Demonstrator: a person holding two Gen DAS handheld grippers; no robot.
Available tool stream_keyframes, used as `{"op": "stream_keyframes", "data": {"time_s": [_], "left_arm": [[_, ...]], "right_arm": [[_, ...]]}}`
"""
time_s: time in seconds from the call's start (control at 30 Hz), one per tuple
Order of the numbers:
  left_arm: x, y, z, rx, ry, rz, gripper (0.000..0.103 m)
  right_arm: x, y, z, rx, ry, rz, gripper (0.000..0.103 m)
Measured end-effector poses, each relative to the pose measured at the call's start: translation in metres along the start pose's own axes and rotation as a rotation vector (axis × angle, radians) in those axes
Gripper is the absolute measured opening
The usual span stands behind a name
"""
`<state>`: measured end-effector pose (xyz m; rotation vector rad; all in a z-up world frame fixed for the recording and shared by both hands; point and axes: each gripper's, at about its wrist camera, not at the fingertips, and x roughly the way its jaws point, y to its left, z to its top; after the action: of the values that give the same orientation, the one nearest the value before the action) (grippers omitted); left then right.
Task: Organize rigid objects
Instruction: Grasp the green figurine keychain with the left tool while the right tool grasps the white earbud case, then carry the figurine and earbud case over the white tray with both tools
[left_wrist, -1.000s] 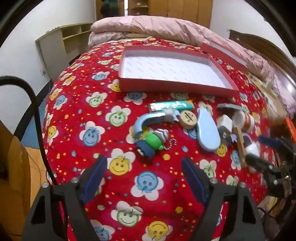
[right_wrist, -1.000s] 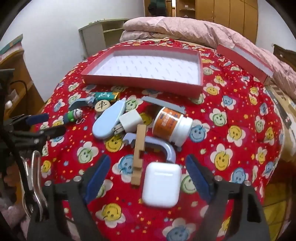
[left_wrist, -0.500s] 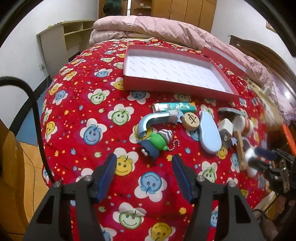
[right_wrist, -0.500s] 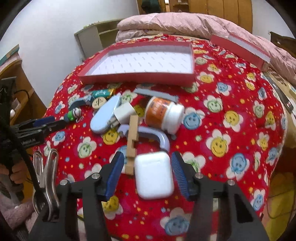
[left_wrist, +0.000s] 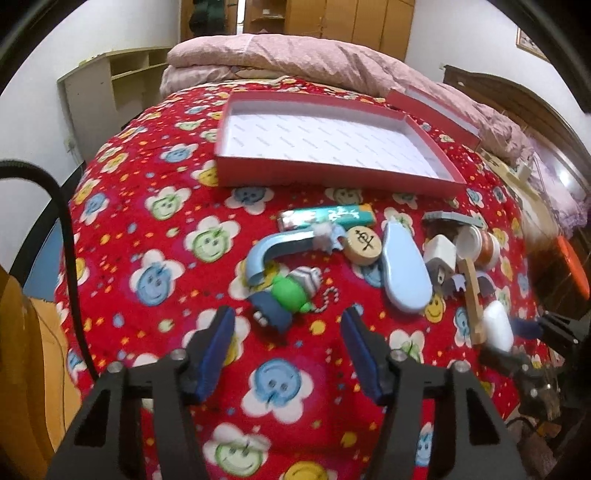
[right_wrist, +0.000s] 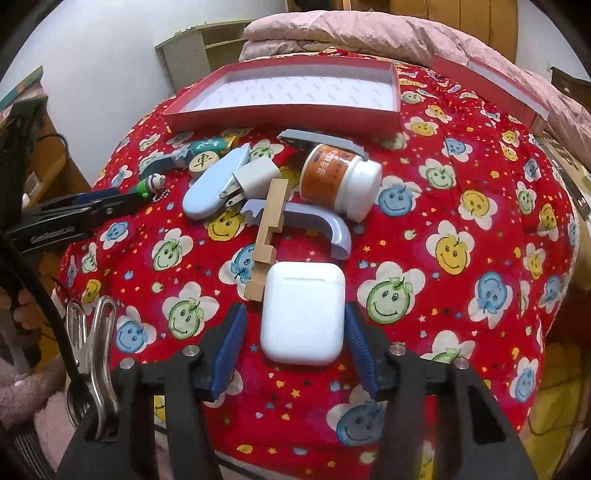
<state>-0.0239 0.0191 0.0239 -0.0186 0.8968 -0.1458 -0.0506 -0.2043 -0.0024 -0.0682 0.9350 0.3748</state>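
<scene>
A white earbud case (right_wrist: 303, 312) lies on the red smiley blanket between the fingers of my right gripper (right_wrist: 295, 341), which is open around its near half with small gaps at each side. My left gripper (left_wrist: 288, 345) is open, just short of a green toy figure keychain (left_wrist: 291, 291). Behind lie a blue curved handle (left_wrist: 273, 251), a lighter (left_wrist: 327, 218), a wooden chess piece (left_wrist: 364, 242), a light blue oval case (left_wrist: 404, 273), a white charger plug (right_wrist: 256, 175), a wooden clip (right_wrist: 269, 229) and an orange pill bottle (right_wrist: 338, 181). An empty red box (left_wrist: 332, 173) sits farther back.
The red box lid (right_wrist: 487, 86) lies at the back right by a pink quilt (left_wrist: 295, 55). A second blue-grey handle (right_wrist: 317, 225) and a grey bar (right_wrist: 321, 140) lie among the objects. A metal clamp (right_wrist: 90, 332) hangs at the left. Shelves (left_wrist: 110, 92) stand by the wall.
Both grippers moved forward and narrowed. The right one now has the earbud case between its fingers; the left one came close to the green keychain.
</scene>
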Motion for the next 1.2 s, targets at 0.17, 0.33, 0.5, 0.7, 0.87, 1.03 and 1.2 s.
{"op": "stream_keyframes", "data": {"time_s": [0.17,0.33,0.5,0.7,0.87,1.03,1.2], "left_arm": [[0.014,-0.004,0.004,0.001,0.015,0.016,0.045],[0.015,-0.005,0.004,0.007,0.008,0.018,0.042],[0.012,-0.006,0.002,0.011,0.010,-0.004,0.035],[0.002,-0.004,0.001,0.015,0.010,-0.014,0.035],[-0.012,-0.003,0.007,-0.014,0.001,-0.031,0.035],[-0.027,-0.012,0.023,0.016,-0.036,-0.021,0.035],[-0.030,-0.016,0.055,0.013,-0.061,-0.026,0.035]], "right_arm": [[0.001,0.001,0.000,-0.004,-0.010,0.002,0.055],[0.000,-0.001,-0.001,-0.005,-0.019,0.002,0.050],[-0.001,-0.005,-0.001,0.011,-0.027,0.004,0.045],[-0.001,-0.005,0.001,0.025,-0.021,0.014,0.044],[-0.012,-0.007,0.008,0.047,-0.047,0.039,0.044],[-0.021,-0.003,0.020,0.017,-0.054,0.066,0.044],[-0.040,-0.002,0.047,-0.023,-0.097,0.090,0.044]]}}
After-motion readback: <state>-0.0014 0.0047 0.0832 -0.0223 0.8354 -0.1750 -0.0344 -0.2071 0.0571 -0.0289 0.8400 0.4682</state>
